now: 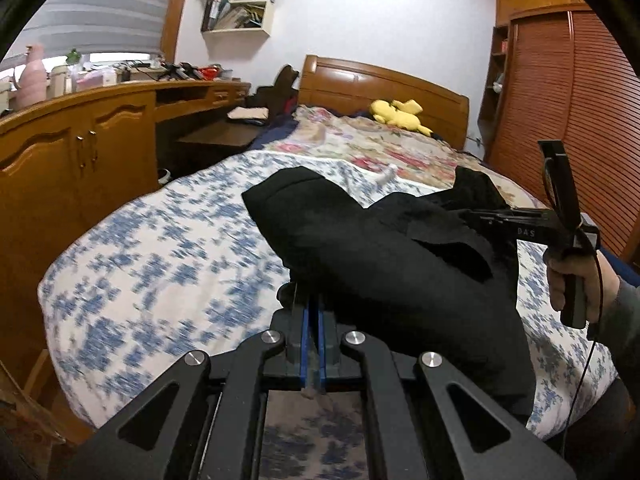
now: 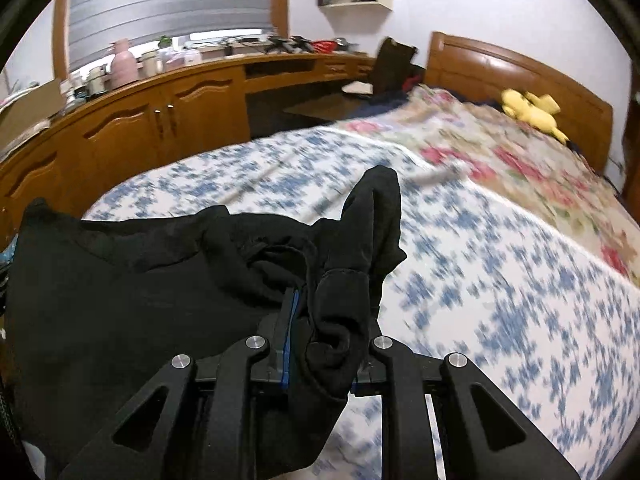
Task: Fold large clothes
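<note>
A large black garment hangs stretched between my two grippers above the bed. My left gripper is shut on one edge of it; the blue pads are pressed together with cloth coming out to the right. My right gripper is shut on a bunched part of the garment, which drapes over its fingers and hides the right finger. The right gripper also shows in the left wrist view, held by a hand, with cloth in its jaws.
The bed has a blue-and-white floral sheet and a pink floral quilt toward the wooden headboard. A yellow plush toy lies near the headboard. Wooden cabinets line the left; a louvred wardrobe stands right.
</note>
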Demonstrator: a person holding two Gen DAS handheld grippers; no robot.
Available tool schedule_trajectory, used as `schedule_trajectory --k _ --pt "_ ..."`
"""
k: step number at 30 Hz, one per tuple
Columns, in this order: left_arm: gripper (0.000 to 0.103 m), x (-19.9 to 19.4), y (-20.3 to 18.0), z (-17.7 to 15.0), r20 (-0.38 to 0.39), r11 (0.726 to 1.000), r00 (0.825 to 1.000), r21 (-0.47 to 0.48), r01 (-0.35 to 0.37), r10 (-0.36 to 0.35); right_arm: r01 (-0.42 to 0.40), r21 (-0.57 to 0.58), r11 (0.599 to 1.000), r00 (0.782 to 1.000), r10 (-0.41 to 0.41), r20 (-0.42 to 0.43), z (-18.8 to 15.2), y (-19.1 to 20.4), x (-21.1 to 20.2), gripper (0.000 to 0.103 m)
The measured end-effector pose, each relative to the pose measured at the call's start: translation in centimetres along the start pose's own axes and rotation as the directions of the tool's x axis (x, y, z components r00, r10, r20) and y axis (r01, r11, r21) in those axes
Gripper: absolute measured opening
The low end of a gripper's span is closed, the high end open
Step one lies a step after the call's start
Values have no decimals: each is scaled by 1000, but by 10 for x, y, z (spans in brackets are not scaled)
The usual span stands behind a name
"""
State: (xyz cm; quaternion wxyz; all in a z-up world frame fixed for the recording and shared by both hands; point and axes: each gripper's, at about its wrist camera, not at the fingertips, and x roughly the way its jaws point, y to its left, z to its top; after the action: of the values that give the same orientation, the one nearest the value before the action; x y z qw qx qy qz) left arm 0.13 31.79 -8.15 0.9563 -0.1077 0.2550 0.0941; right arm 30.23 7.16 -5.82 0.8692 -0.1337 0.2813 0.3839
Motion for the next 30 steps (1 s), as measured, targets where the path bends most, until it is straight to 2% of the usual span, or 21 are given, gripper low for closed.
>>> schedule_trajectory --k 4,9,15,19,24,27,30 --pt "4 -7 28 13 23 998 998 -9 -62 62 -26 -55 998 999 27 22 29 26 17 19" --pt "4 -22 71 21 41 985 984 -21 -171 171 -83 -122 989 996 87 25 71 72 56 19" --pt "4 -39 125 19 36 954 954 -48 -297 299 -142 -192 971 989 149 24 109 129 110 19" --pt "4 -47 155 10 26 926 928 -84 -369 372 -176 -217 960 981 189 41 124 151 139 20" --pt "4 -42 179 -3 -15 903 910 -122 -413 414 -166 -260 951 982 184 50 135 177 174 21" --pt "4 -31 186 -13 -65 898 906 -126 -422 417 -154 -255 955 987 159 -1 126 184 186 25" --pt "4 -28 189 -20 -83 893 903 -133 -430 422 -124 -209 970 992 121 -31 118 173 193 42"
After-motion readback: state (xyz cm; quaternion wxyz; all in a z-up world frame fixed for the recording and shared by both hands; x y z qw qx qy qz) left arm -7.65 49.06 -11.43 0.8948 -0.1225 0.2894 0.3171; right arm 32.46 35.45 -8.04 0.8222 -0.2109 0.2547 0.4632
